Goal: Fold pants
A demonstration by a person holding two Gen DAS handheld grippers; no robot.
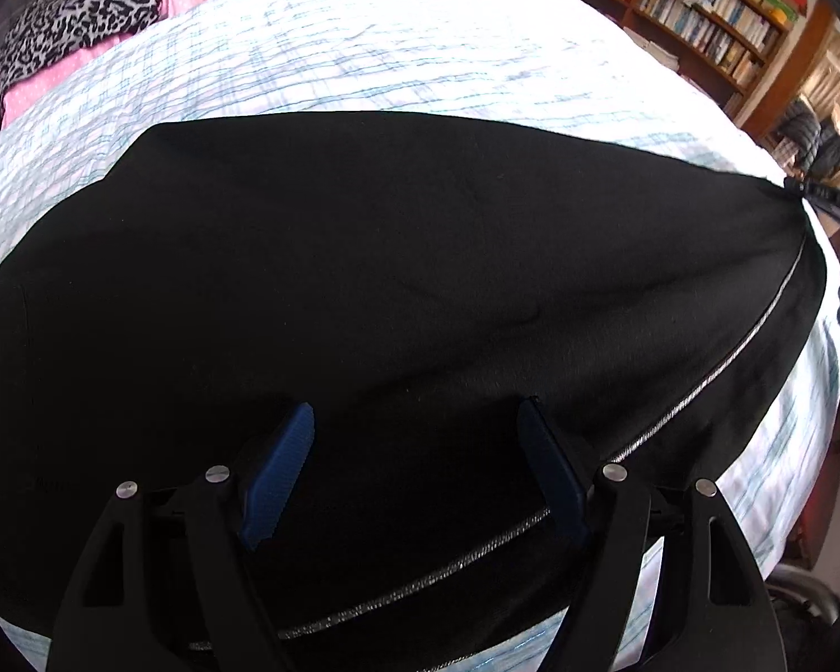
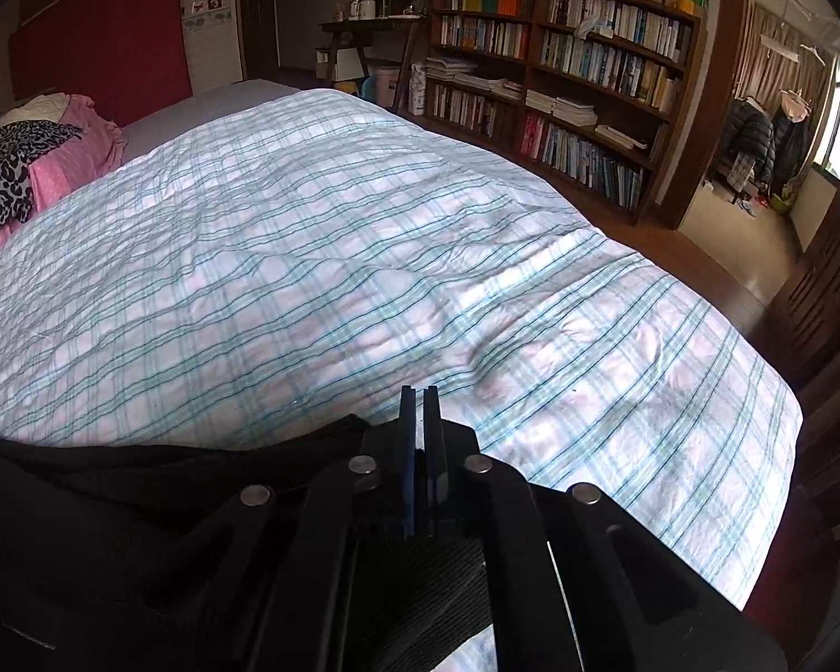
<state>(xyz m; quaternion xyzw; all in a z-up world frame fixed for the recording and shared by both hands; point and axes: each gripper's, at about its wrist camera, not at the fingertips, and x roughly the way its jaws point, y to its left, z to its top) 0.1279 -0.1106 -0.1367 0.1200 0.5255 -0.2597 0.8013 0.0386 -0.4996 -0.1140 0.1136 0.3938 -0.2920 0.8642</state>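
Black pants (image 1: 392, 257) with a thin silver side stripe (image 1: 700, 386) lie spread flat across the checked bed cover (image 1: 392, 45). My left gripper (image 1: 416, 406) hovers open just over their near part, blue pads (image 1: 285, 465) wide apart and nothing pinched between them. At the far right the cloth is pulled to a point where my right gripper (image 1: 812, 190) pinches its corner. In the right wrist view that gripper (image 2: 418, 392) is shut, pads together, with black pants cloth (image 2: 112, 504) bunched at its base and lower left.
A leopard-print cloth (image 1: 84, 5) and pink bedding (image 2: 67, 168) are piled at the bed's far left. Tall bookcases (image 2: 577, 73) line the wall beyond the bed cover (image 2: 364, 252). The bed's right edge drops to a wooden floor (image 2: 700, 257).
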